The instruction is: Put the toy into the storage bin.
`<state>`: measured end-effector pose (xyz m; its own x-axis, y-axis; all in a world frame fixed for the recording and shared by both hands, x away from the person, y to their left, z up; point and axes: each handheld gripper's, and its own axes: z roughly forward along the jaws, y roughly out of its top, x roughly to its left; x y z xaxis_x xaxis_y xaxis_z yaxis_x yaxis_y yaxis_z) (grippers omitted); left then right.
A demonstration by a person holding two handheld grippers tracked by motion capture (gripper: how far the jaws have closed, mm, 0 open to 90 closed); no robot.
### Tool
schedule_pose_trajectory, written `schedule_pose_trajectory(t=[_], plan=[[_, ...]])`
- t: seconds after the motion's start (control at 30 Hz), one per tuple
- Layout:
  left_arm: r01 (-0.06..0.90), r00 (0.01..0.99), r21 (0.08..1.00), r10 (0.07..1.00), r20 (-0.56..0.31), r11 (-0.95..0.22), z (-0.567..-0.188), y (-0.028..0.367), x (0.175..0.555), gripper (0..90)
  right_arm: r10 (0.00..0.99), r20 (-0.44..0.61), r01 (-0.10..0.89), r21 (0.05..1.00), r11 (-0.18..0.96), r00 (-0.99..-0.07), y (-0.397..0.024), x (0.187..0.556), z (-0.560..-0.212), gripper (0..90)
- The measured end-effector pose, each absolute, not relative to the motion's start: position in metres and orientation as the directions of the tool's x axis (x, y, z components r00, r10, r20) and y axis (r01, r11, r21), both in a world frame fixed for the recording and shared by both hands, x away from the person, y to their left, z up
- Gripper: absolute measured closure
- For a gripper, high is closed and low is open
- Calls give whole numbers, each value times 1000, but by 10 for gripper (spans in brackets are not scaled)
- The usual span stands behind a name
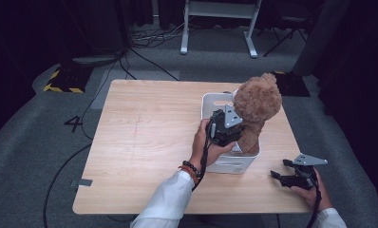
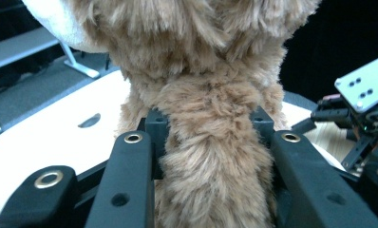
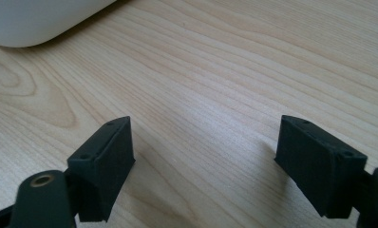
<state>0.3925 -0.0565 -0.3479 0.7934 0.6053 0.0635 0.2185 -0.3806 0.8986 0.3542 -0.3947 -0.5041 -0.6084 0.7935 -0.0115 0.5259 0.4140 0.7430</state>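
The left half of the wooden table is bare; right of the middle stands a white bin, and over it the left gripper pinches a brown teddy bear around its body, the jaws pressed into the fur on both sides in the left gripper view; the bear stands upright with its lower part inside the bin, head well above the rim; whether it rests on the bottom is hidden; so the bear looks nearly placed, with the lowering perhaps to finish and the release left to do; farther right, the right gripper rests near the table's edge, jaws spread with nothing between them, just beside the bin
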Motion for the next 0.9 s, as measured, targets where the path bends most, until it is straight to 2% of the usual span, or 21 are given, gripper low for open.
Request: schedule_pose_trajectory(t=[0.9], plan=[[246,852,752,506,133,-612,-357,-63,396,628,794,-12,526,743,414,-608,-395,354,-504,198]])
